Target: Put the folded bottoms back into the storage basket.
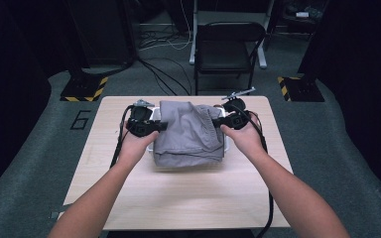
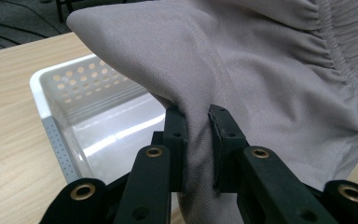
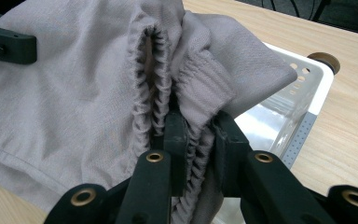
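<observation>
Table point(image 1: 188, 198): pale wood, standing on grey carpet, with a black folding chair point(image 1: 228, 49) beyond its far edge. A person's bare forearms reach in from the near side, one gripper in each hand.

Garment point(image 1: 191, 131): grey cloth with an elastic waistband, lifted and spread between the two grippers at the far middle of the table. It hangs over a white perforated basket point(image 2: 60, 88), covering most of it; the basket's rim and clear wall show beneath the cloth in both gripper views. The lower hem of the garment droops toward the table on the person's side.

Left gripper point(image 1: 146, 126): jaws closed tight on a fold of plain cloth at the garment's left edge, the fabric pinched between the pads point(image 2: 175, 130).

Right gripper point(image 1: 230, 120): jaws closed on the gathered waistband at the garment's right edge, the ruched elastic bunched between them.

A small round brown object point(image 3: 324, 59) sits on the table just beside the basket's corner.
</observation>
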A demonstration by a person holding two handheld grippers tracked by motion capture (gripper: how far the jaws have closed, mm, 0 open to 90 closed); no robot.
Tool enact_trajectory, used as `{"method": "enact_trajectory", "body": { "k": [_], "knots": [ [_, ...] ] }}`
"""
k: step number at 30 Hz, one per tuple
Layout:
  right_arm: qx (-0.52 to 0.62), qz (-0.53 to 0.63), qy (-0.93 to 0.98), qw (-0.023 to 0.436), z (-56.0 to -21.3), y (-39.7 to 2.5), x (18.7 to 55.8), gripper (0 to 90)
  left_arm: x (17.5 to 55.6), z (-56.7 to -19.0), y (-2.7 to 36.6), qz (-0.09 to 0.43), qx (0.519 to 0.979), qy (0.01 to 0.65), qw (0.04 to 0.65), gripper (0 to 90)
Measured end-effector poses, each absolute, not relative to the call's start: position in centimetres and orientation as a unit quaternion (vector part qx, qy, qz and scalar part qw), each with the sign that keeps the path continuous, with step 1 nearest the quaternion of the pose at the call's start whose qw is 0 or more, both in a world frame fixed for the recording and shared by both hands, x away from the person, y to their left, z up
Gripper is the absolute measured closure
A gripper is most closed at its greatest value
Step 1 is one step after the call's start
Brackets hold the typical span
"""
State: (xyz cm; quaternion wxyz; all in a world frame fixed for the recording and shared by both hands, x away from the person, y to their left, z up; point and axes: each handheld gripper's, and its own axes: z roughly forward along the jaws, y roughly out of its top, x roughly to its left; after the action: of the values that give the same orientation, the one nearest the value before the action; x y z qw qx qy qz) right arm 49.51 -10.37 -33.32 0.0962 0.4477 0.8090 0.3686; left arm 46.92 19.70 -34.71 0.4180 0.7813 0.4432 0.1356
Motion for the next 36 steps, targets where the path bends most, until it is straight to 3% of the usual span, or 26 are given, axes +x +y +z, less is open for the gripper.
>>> {"method": "enact_trajectory", "body": {
  "k": [21, 27, 36],
  "knots": [
    [0.433, 0.364, 0.819, 0.102, -33.6, -10.1, 50.5, 77.5, 48.0, -34.8, 19.7, 0.136, 0.785, 0.445, 0.409, 78.8],
    [0.41, 0.339, 0.839, 0.118, -32.3, -9.2, 51.1, 77.5, 48.4, -34.6, 19.7, 0.133, 0.784, 0.445, 0.413, 78.8],
    [0.422, 0.341, 0.834, 0.104, -32.2, -9.1, 52.4, 77.5, 49.8, -35.1, 20.0, 0.124, 0.775, 0.461, 0.415, 78.8]
  ]
}}
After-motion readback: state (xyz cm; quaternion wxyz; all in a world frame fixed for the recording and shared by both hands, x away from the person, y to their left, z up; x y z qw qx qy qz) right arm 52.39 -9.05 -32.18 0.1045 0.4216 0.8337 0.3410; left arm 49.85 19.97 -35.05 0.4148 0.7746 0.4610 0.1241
